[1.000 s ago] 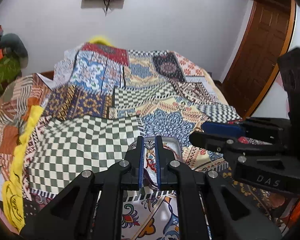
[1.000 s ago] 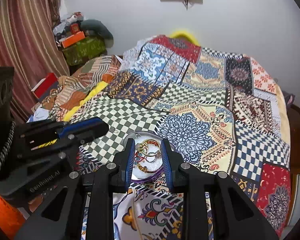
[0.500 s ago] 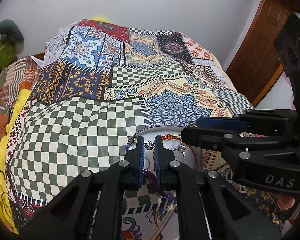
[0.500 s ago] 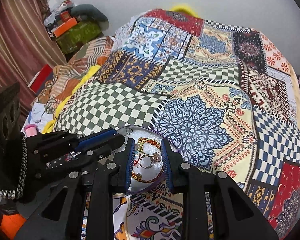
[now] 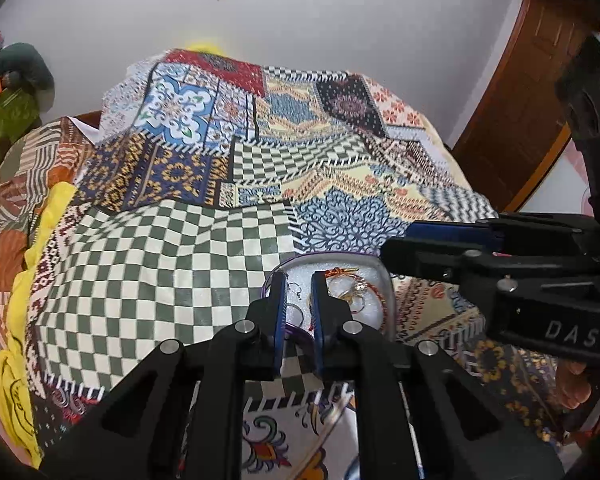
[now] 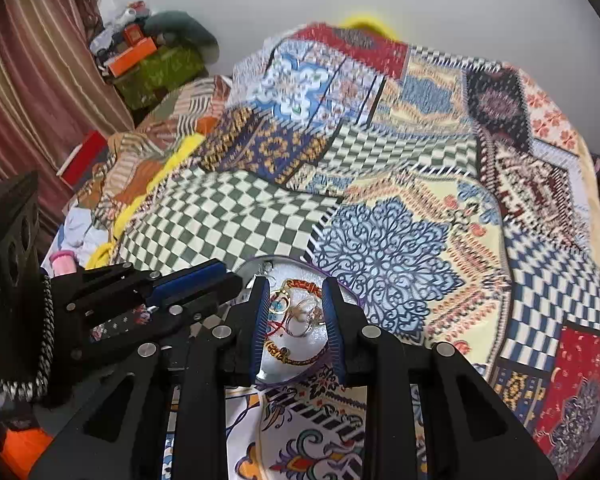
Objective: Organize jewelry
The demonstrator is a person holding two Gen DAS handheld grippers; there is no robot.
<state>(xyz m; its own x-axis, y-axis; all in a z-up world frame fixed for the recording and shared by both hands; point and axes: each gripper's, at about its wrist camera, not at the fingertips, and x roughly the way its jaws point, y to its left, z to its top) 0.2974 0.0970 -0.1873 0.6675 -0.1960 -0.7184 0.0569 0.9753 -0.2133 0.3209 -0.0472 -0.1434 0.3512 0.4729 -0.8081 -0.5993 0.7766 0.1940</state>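
Note:
A clear tray with a purple rim (image 5: 374, 268) (image 6: 256, 264) lies on the patchwork bedspread and holds several rings and bangles (image 5: 354, 286) (image 6: 300, 312). My left gripper (image 5: 299, 280) hovers over the tray's left part, jaws a narrow gap apart, nothing between them. My right gripper (image 6: 296, 284) is open over the jewelry, jaws on either side of the rings and not touching them. Each gripper shows in the other's view, the right gripper (image 5: 440, 248) to the right and the left gripper (image 6: 196, 280) to the left.
The patchwork bedspread (image 5: 260, 200) covers the whole bed. A yellow cloth (image 5: 16, 360) runs along its left edge. Boxes and bags (image 6: 152, 60) are piled by a striped curtain (image 6: 32, 92) at the far left. A wooden door (image 5: 532, 92) stands at the right.
Both grippers have dropped and moved forward over the tray. The right gripper's jaws now straddle the rings. The left gripper's gap looks a little wider.

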